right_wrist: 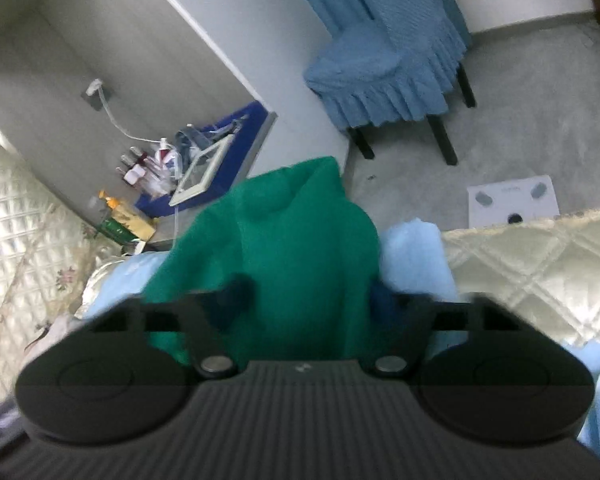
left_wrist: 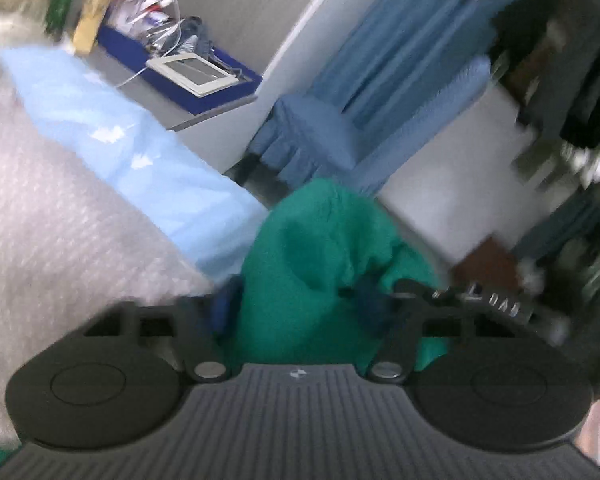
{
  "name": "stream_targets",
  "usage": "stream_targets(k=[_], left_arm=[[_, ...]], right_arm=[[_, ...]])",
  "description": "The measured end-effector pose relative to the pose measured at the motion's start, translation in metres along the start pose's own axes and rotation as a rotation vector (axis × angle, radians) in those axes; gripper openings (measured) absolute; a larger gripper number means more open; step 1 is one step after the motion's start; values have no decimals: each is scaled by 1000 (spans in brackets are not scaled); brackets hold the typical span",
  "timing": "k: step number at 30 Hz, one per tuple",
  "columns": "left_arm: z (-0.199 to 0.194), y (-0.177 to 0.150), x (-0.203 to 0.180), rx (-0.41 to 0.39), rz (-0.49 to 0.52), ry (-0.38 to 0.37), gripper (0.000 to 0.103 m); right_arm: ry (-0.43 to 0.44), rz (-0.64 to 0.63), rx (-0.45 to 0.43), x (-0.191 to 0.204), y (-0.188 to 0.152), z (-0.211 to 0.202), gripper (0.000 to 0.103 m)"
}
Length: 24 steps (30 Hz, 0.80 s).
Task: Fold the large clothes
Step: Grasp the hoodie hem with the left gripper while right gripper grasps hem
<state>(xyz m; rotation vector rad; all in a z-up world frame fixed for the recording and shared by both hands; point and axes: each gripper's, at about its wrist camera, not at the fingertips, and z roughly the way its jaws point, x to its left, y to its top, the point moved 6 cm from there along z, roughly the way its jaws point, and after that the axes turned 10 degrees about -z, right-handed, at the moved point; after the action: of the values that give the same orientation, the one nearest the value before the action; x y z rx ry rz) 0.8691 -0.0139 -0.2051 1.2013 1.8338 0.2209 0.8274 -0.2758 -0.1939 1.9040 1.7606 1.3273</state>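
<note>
Evidently both grippers pinch the green garment, left gripper and right gripper clamped on bunched cloth, lifting it above the bed to shake it flat.

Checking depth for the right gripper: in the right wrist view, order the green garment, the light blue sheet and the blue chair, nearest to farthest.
1. Green garment, bunched between the fingers.
2. Light blue sheet, just right, behind it.
3. Blue chair, on the floor, upper right.

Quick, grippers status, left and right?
Left gripper: shut on the green garment.
Right gripper: shut on the green garment.
</note>
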Motion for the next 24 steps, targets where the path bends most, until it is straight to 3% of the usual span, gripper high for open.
stream_targets(k=[1, 2, 5, 7, 14, 19, 24], left_arm=[[1, 0, -5, 11, 38, 12, 25], [1, 1, -10, 14, 67, 20, 11], [-23, 10, -17, -20, 72, -31, 10], [-48, 15, -21, -52, 74, -69, 10], [-185, 19, -44, -149, 176, -194, 10], [-292, -11, -50, -216, 198, -250, 10], [-387, -77, -42, -247, 192, -274, 10]], right_arm=[[-7, -32, -6, 4, 2, -3, 34], [-13, -70, -13, 9, 4, -9, 27], [1, -159, -76, 23, 12, -38, 24], [37, -151, -112, 28, 17, -61, 23], [157, -276, -273, 72, 17, -189, 23], [191, -357, -374, 100, -11, -291, 23], [181, -449, -438, 120, -63, -370, 23]])
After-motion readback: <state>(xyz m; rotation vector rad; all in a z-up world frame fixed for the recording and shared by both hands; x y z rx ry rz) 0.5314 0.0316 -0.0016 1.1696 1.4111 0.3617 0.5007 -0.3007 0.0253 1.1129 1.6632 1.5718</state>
